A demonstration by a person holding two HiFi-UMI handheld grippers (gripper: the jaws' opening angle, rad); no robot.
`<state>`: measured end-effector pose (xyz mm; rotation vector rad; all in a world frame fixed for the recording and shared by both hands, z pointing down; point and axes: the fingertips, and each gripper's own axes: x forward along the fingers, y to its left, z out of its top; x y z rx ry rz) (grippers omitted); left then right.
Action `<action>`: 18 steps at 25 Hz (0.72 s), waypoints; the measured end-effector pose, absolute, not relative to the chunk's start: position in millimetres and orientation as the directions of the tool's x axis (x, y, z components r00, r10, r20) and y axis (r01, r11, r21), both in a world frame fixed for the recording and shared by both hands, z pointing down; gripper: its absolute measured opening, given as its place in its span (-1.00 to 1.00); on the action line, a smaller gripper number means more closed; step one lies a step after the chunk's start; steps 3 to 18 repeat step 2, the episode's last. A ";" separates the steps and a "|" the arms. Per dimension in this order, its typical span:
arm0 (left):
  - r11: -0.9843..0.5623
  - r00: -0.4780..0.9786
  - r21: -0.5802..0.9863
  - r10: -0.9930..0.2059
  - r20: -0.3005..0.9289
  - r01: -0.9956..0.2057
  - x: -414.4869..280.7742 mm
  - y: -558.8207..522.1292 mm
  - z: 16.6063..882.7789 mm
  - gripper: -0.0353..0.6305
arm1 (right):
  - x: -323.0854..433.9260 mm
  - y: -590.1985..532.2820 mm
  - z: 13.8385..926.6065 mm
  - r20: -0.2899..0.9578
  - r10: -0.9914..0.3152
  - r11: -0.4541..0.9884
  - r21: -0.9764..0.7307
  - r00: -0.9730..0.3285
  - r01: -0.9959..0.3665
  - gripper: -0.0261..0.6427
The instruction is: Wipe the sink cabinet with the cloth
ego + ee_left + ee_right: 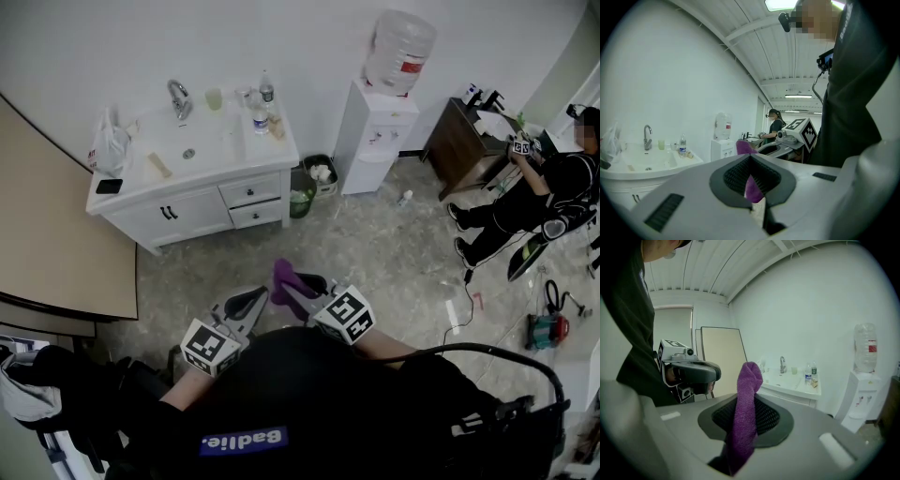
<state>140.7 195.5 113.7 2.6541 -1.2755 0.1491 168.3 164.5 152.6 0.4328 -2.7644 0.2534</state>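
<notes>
The white sink cabinet (202, 206) stands against the far wall, with a faucet (178, 97) and basin on top; it also shows as the sink cabinet (794, 385) and the sink cabinet (642, 166) in the gripper views. Both grippers are held close to the person's body, well short of it. My right gripper (292, 289) is shut on a purple cloth (283, 277), which sticks up as a twisted cloth (746, 399) between the jaws. My left gripper (251, 302) hangs just left of it, jaws together with nothing held; the cloth (745, 146) shows beyond it.
On the cabinet top are bottles (262, 114), a cup (215, 97), a plastic bag (110, 145) and a phone (109, 186). Two bins (311, 185) and a water dispenser (380, 122) stand to its right. Another person (539, 202) sits by a brown desk (459, 141). A beige panel (47, 234) lies left.
</notes>
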 end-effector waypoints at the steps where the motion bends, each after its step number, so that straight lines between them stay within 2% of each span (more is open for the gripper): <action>1: -0.612 0.626 0.130 -0.761 0.172 -0.780 141.2 196.4 114.1 -0.93 | 168.9 165.2 153.3 0.349 -0.267 0.937 -0.123 -0.898 -0.326 -0.70; 18: -0.614 0.628 0.130 -0.759 0.172 -0.778 141.7 197.2 114.4 -0.93 | 169.5 165.8 153.9 0.350 -0.269 0.936 -0.124 -0.897 -0.329 -0.71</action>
